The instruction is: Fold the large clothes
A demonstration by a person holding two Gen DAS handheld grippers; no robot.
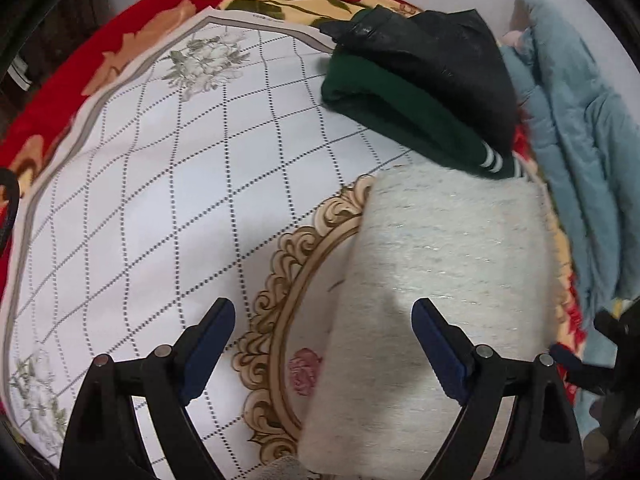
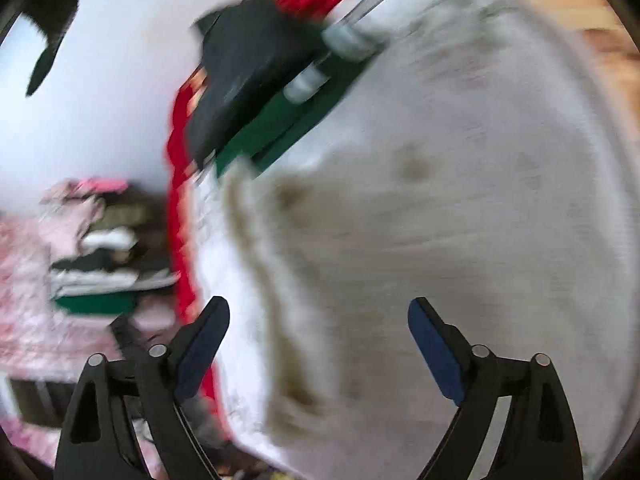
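Note:
A folded cream fuzzy garment (image 1: 448,272) lies on the white grid-patterned cloth (image 1: 160,184). My left gripper (image 1: 324,312) hangs over the garment's left edge and points steeply down. It is open, with nothing pinched between its blue pads. The right wrist view is heavily blurred. There my right gripper (image 2: 318,312) is open and empty above the pale cream garment (image 2: 440,248). Behind the cream garment sits a folded dark green garment (image 1: 392,108) with a black one (image 1: 432,52) on top. The same stack shows blurred as the black garment (image 2: 248,64) over the green garment (image 2: 276,128).
A red floral blanket (image 1: 56,92) lies under the white cloth and borders it. A crumpled light blue garment (image 1: 576,128) lies at the right. A pile of folded clothes (image 2: 96,256) sits off to the left of the right gripper. A pale wall (image 2: 120,80) rises behind.

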